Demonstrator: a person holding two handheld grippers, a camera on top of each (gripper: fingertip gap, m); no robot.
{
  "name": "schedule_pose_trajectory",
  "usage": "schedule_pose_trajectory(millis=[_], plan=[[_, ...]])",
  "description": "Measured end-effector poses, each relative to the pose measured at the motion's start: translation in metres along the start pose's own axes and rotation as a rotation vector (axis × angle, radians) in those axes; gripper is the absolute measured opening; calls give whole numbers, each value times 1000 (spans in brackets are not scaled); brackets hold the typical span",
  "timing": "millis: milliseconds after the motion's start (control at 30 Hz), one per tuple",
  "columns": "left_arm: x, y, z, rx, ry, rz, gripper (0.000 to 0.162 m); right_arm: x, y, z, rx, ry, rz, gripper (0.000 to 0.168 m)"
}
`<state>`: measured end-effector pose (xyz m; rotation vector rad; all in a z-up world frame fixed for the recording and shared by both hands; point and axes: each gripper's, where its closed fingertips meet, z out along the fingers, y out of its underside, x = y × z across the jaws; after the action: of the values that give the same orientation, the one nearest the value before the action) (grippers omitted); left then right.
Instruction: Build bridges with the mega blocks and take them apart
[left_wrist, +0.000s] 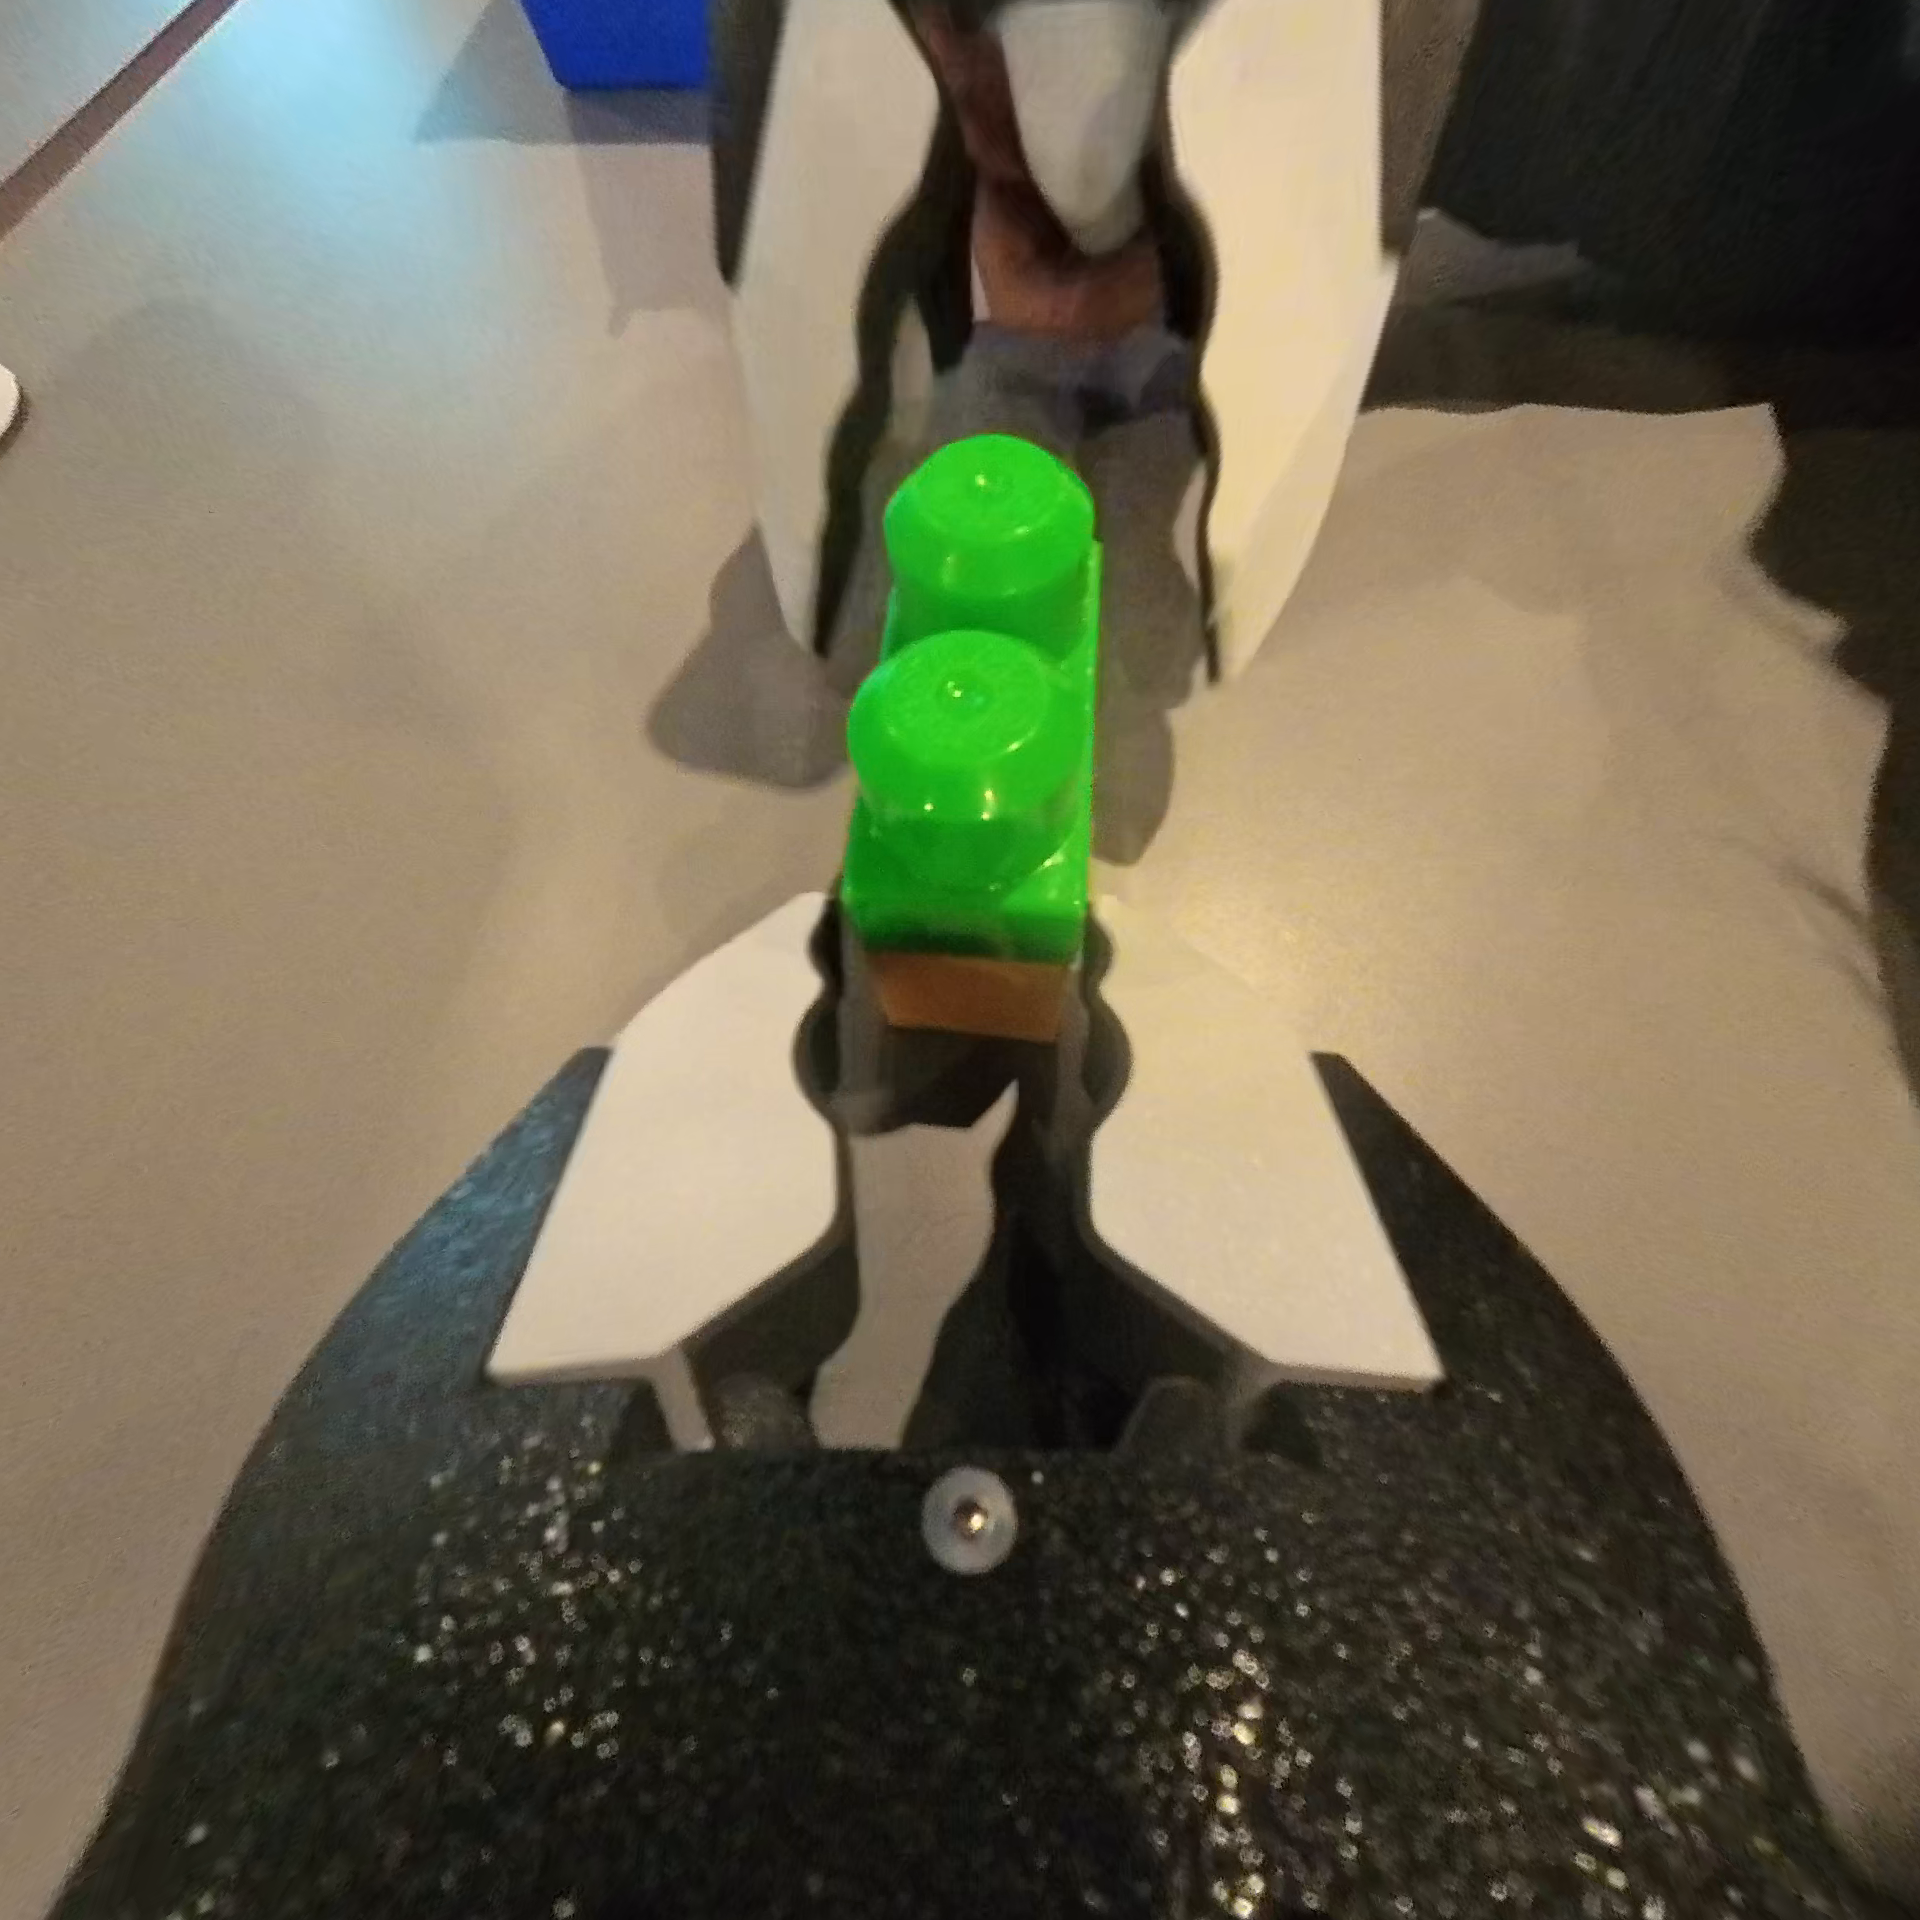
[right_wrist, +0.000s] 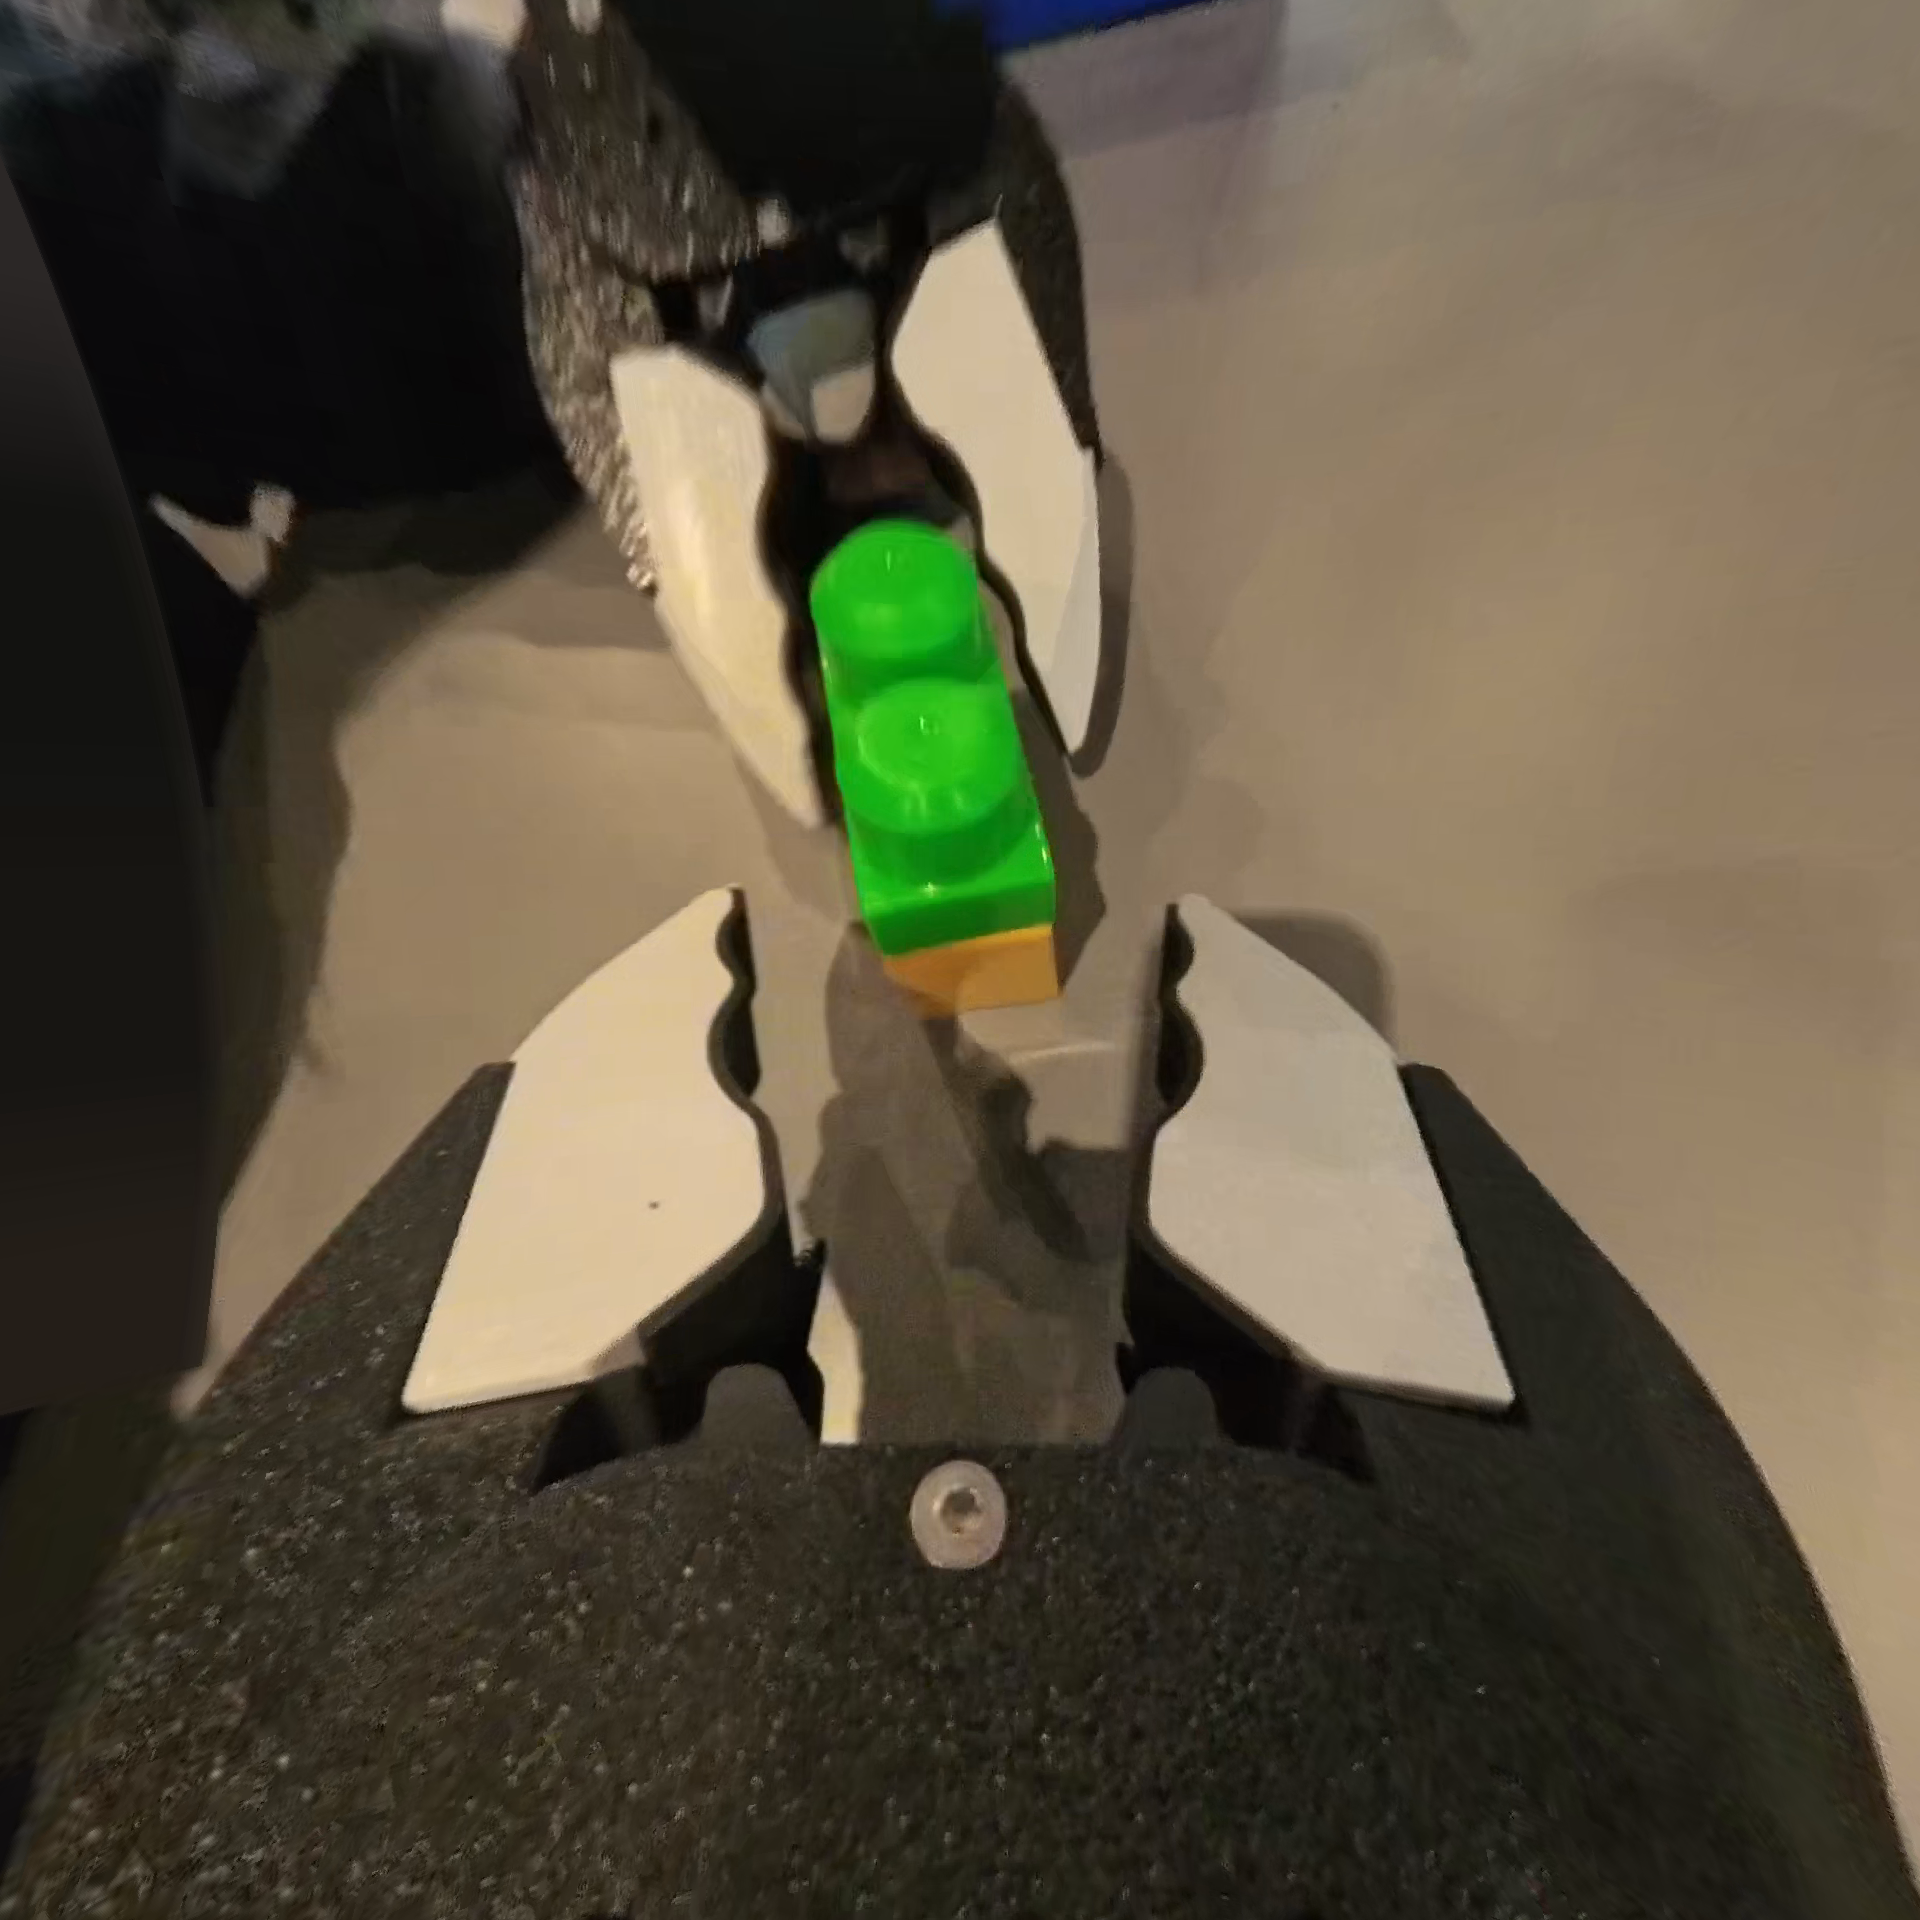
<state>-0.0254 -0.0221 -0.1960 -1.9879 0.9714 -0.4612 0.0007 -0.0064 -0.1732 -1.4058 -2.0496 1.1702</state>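
Only left tongs (left_wrist: 961, 971) around green block (left_wrist: 977, 707).

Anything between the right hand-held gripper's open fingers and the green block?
No. In the right wrist view only bare grey table separates the right hand-held gripper from the green block.
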Motion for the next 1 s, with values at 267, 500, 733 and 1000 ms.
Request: schedule_pose_trajectory(millis=[267, 500, 733, 1000], plan=[[-17, 4, -33, 24, -90, -34, 96, -5, -25, 14, -376, 104, -216, 77], [-35, 11, -54, 62, -145, -107, 101, -5, -7, 32, -668, 28, -275, 56], [-31, 15, -44, 28, -142, -81, 102, -3, -26, -6, -634, 62, -309, 37], [-26, 10, -37, 43, -144, -50, 100, 52, -22, -253, -639, 541, -200, 37]])
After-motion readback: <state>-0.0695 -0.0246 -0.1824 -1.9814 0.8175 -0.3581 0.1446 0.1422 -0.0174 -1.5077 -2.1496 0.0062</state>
